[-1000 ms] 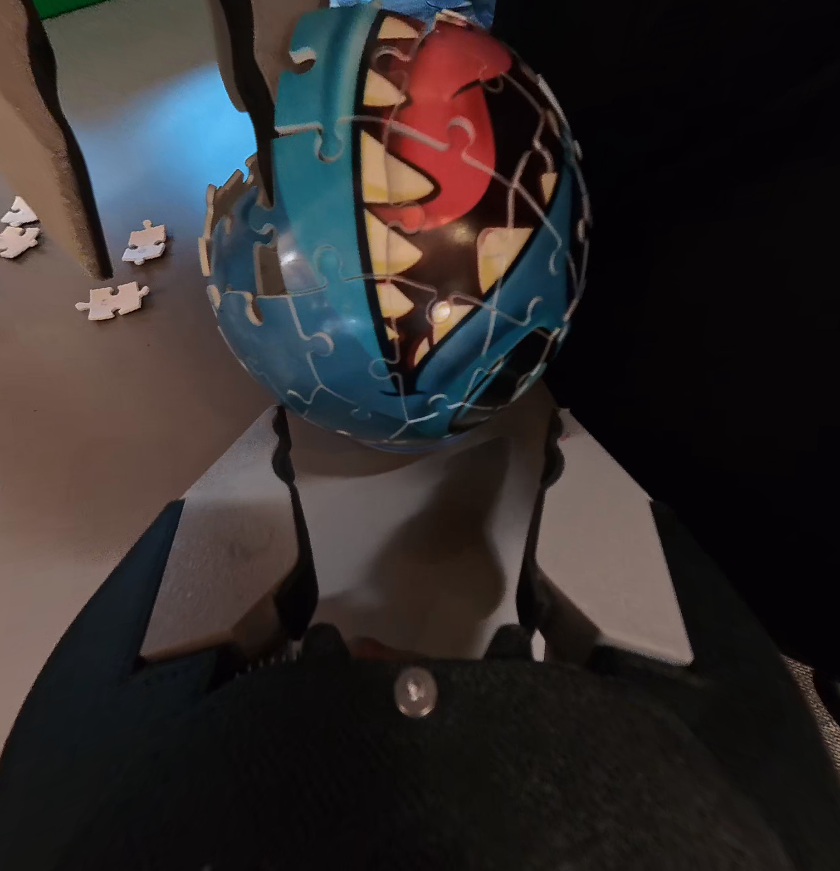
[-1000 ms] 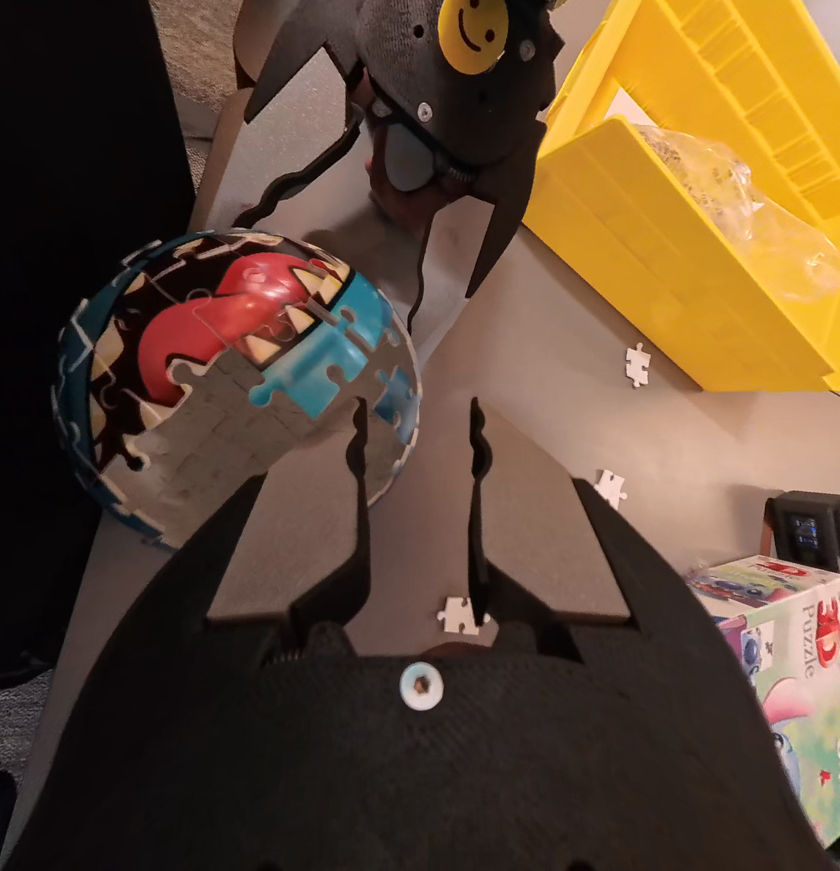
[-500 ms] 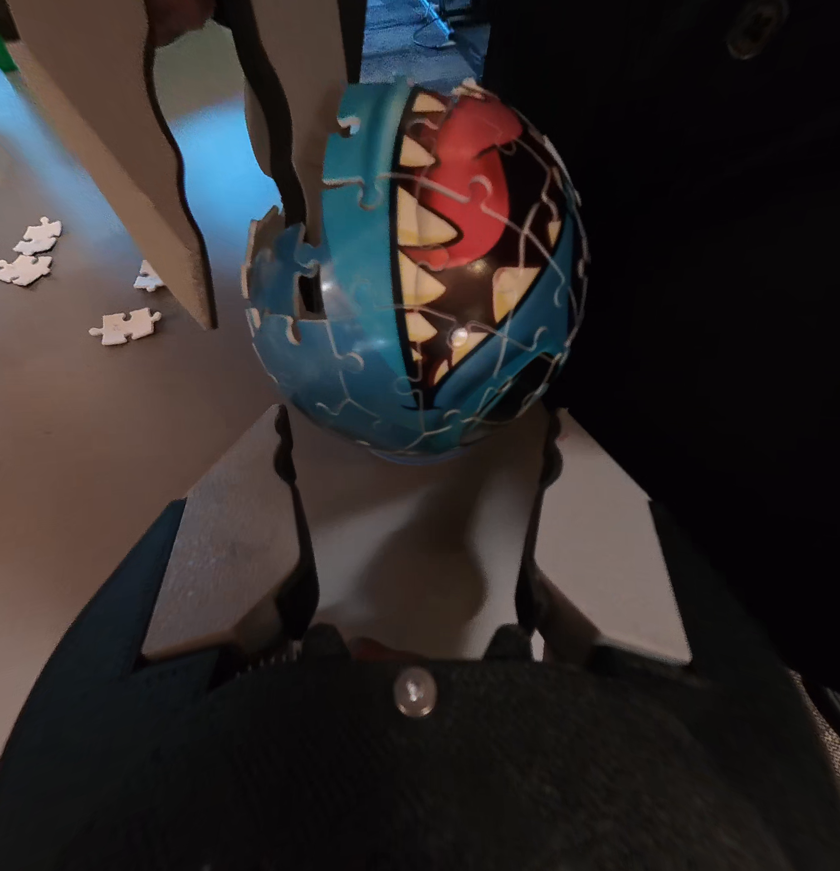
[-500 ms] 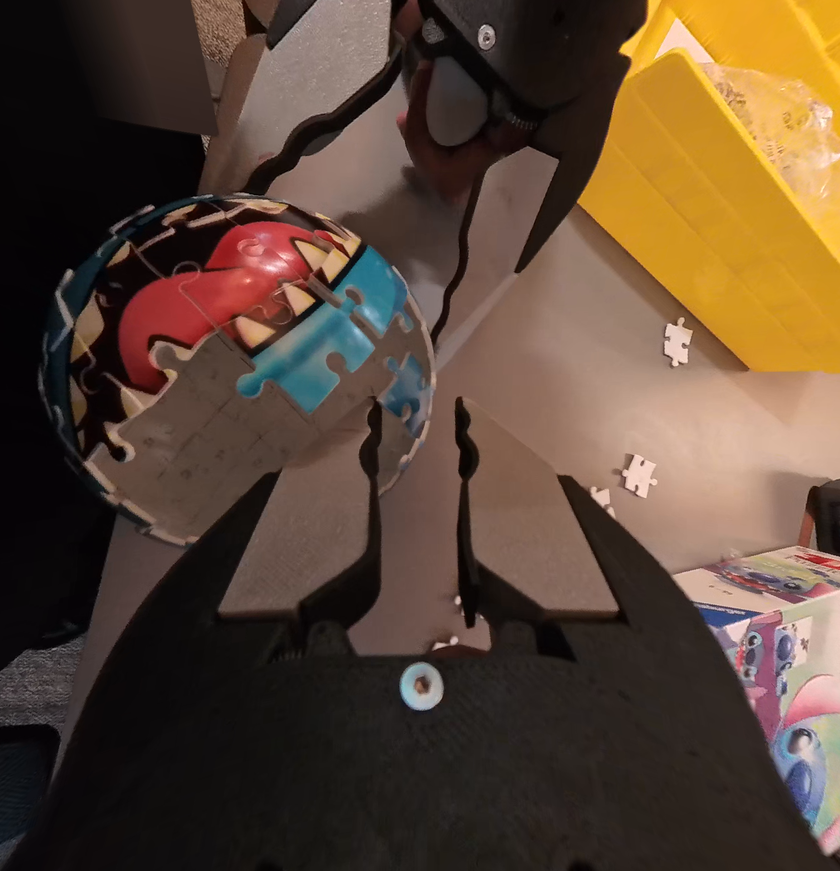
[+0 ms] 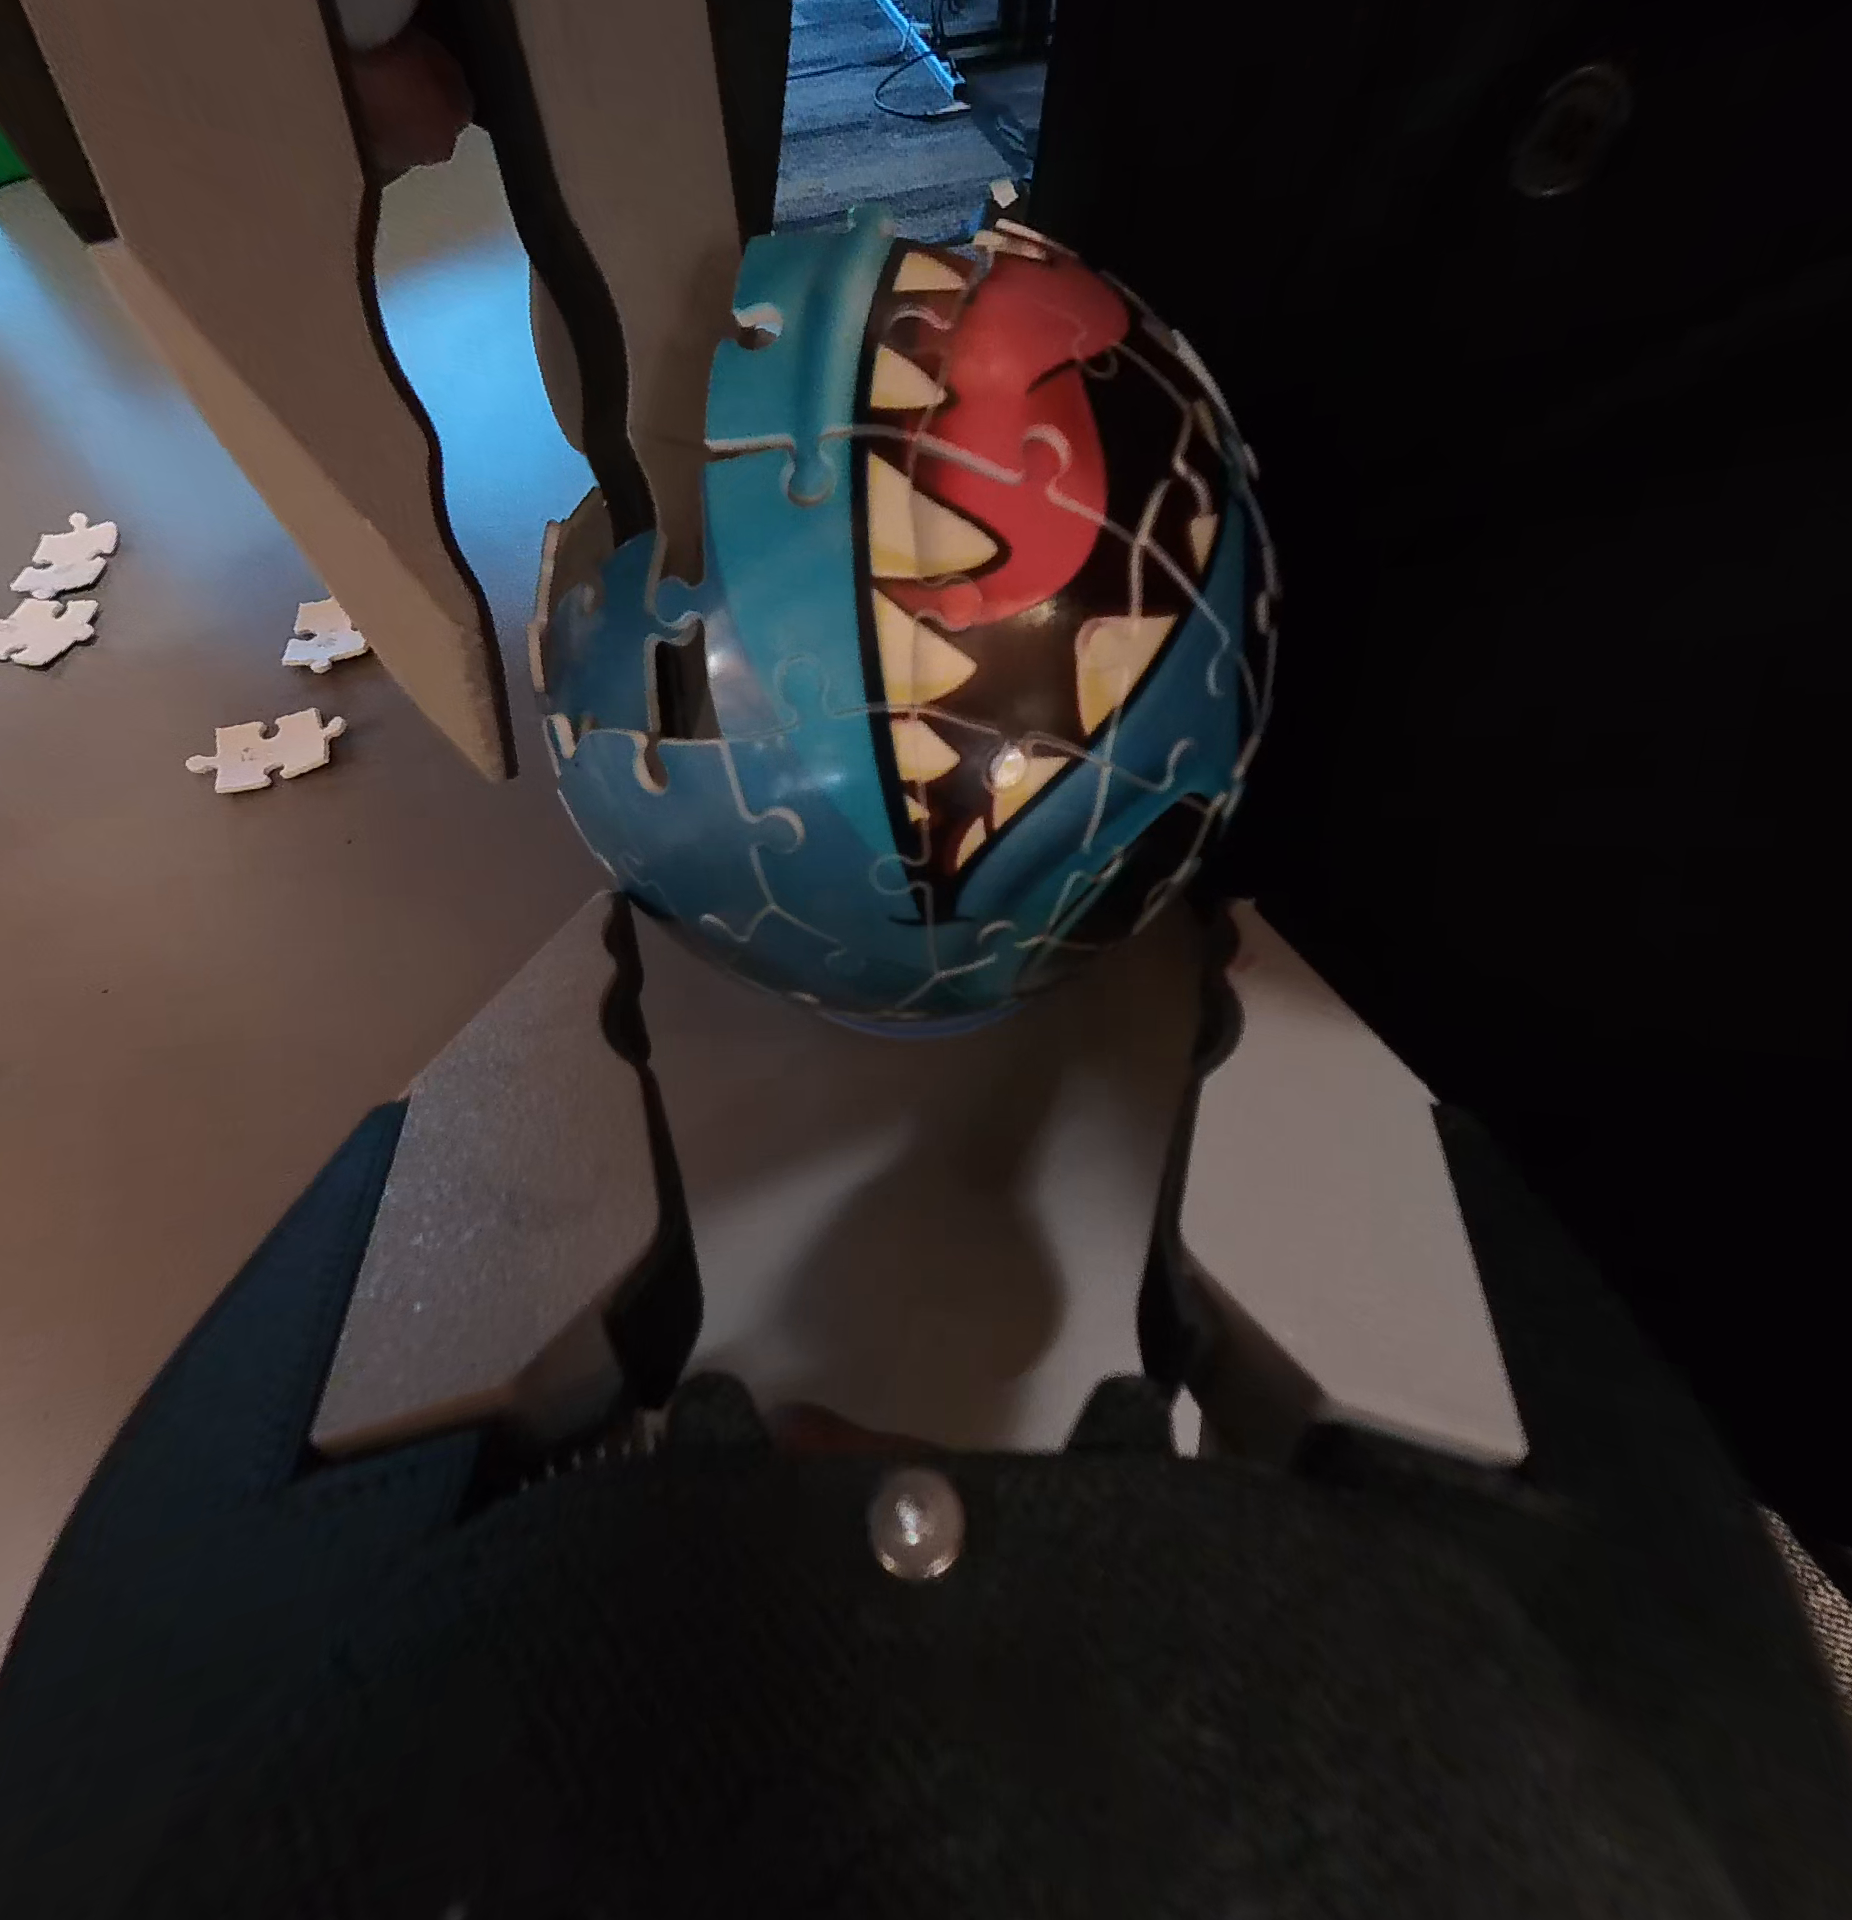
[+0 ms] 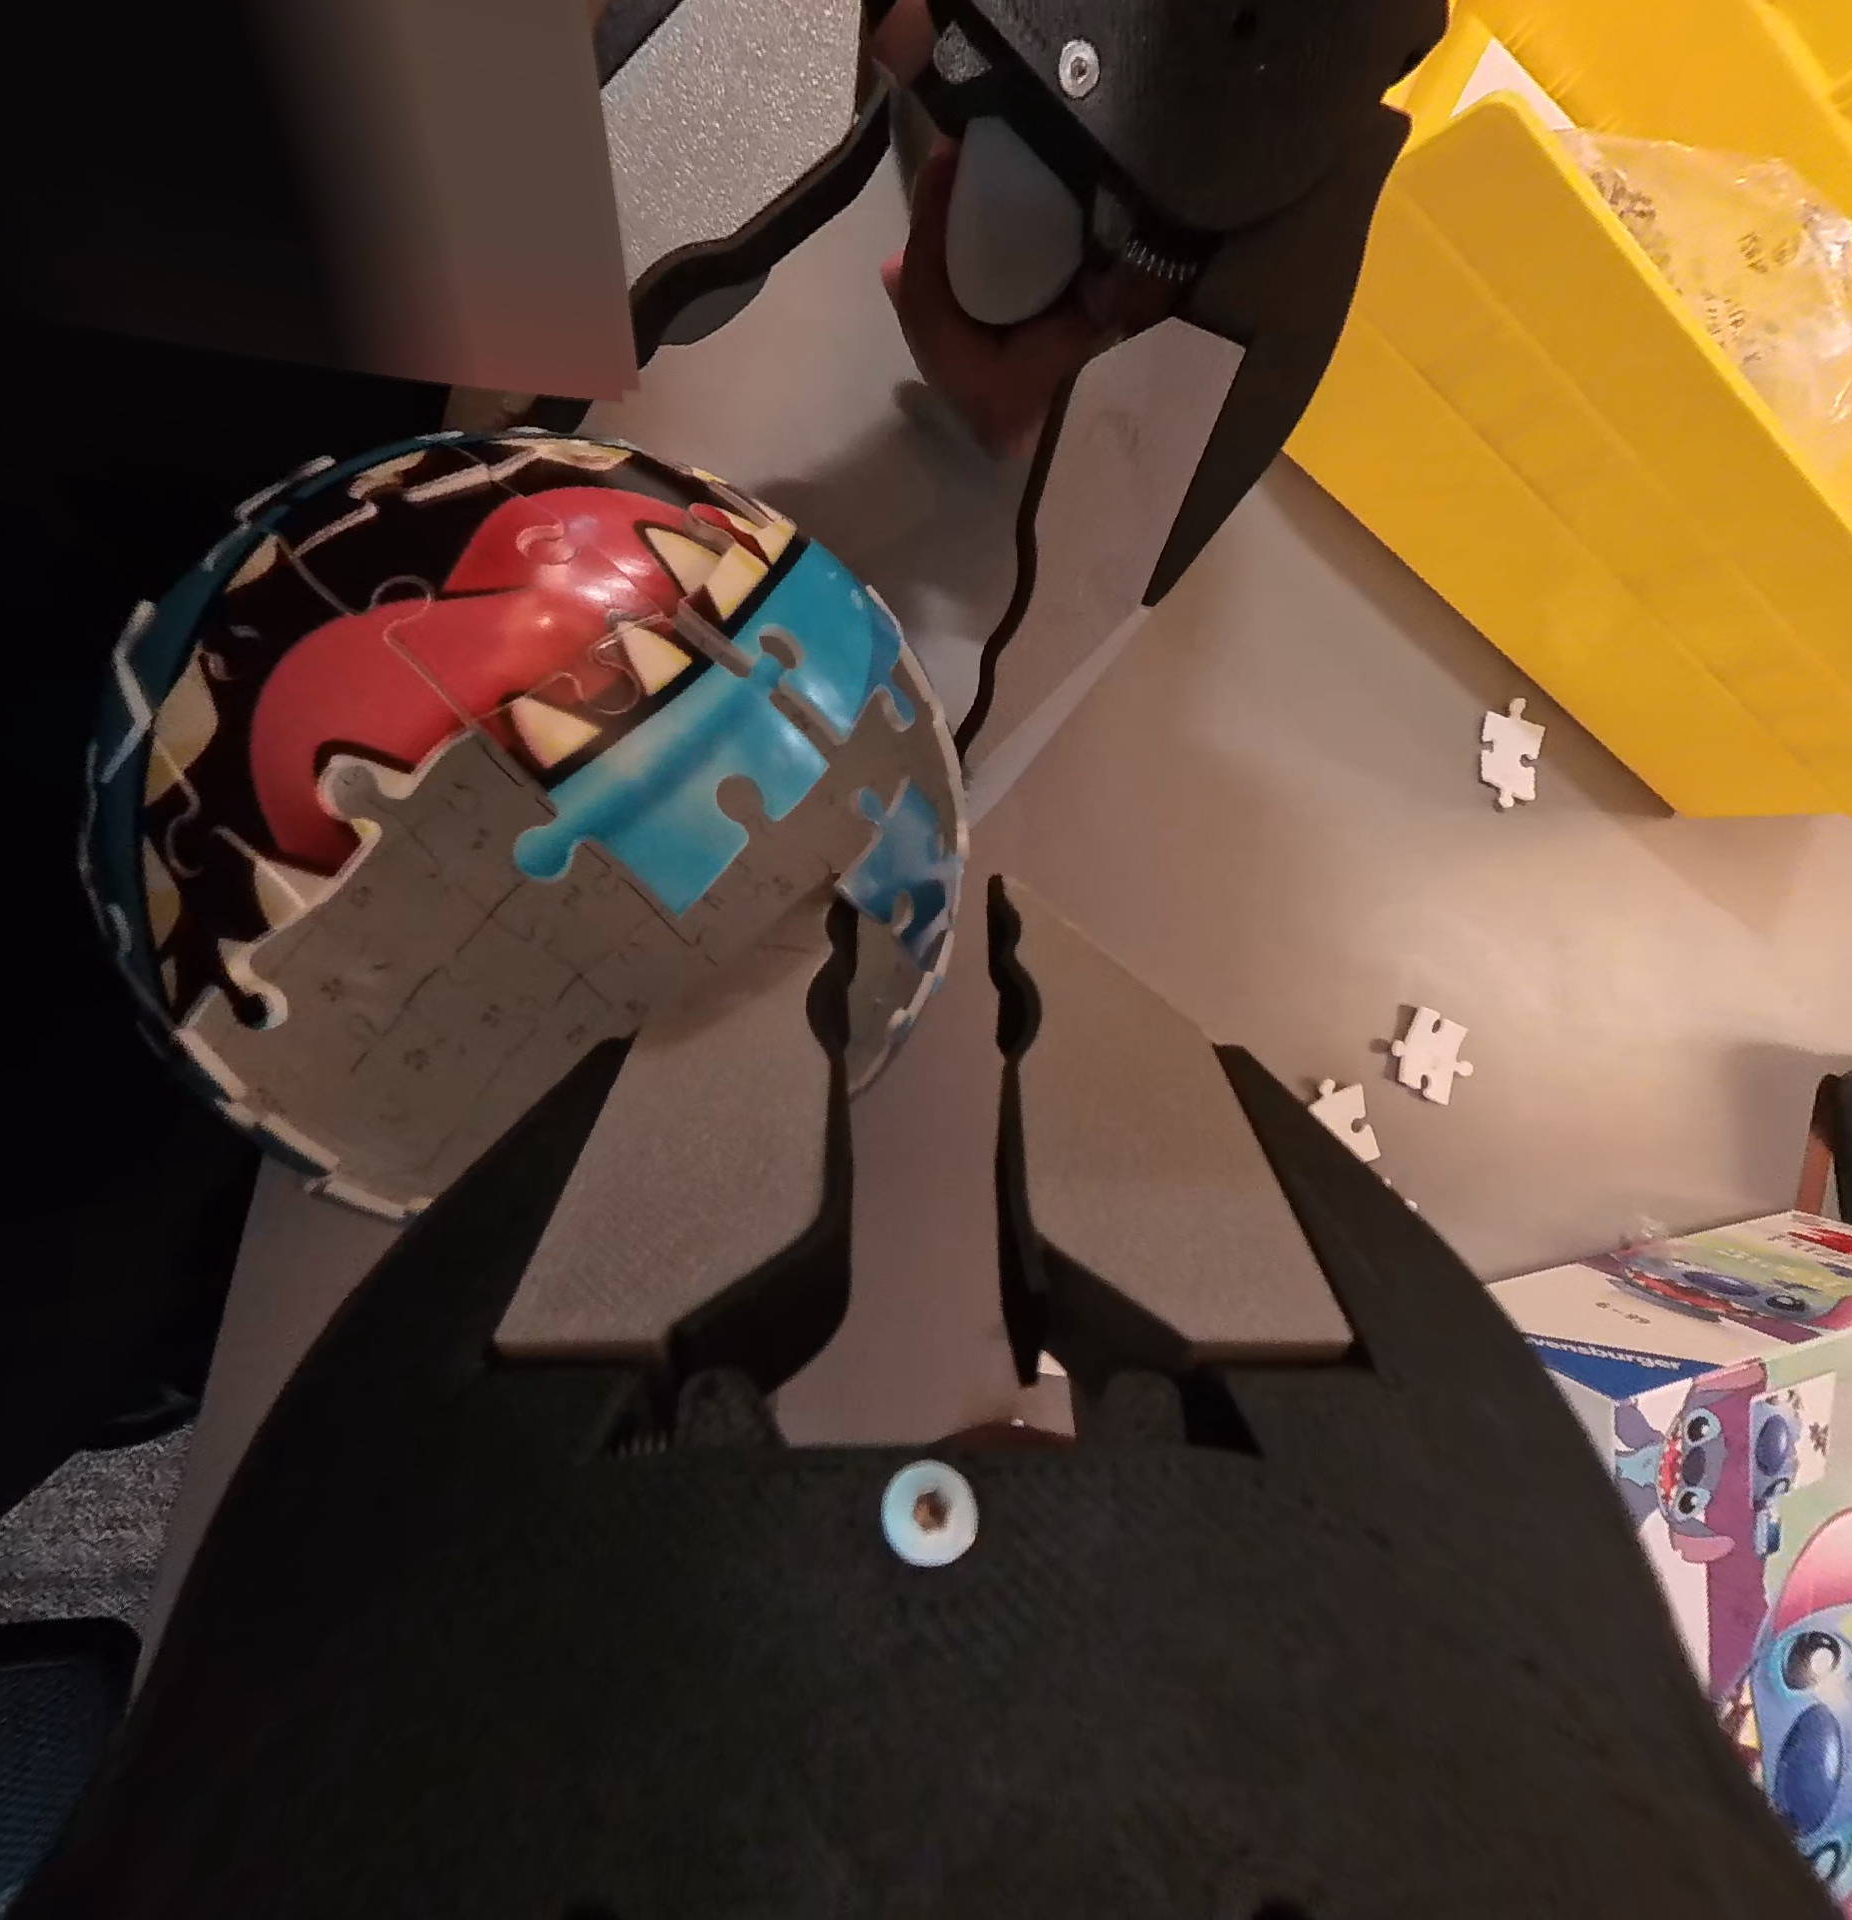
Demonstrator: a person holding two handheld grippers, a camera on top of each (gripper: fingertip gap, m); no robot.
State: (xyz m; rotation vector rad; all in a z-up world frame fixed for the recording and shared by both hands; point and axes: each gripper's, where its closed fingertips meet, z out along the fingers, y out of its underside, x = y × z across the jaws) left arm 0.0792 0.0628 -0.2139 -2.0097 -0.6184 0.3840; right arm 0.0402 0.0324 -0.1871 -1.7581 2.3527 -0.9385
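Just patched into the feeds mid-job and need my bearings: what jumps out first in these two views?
The half-built puzzle ball, blue with a red tongue and pale teeth, sits at the tips of the open left gripper. The right gripper, slightly open, has one finger against the ball's unfinished gap. A yellow bin stands at the table's far side, with loose white puzzle pieces scattered before it.

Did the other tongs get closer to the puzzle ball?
Yes. In the left wrist view the right tongs have come down past the loose pieces on the table, and one finger now reaches the ball's open edge.
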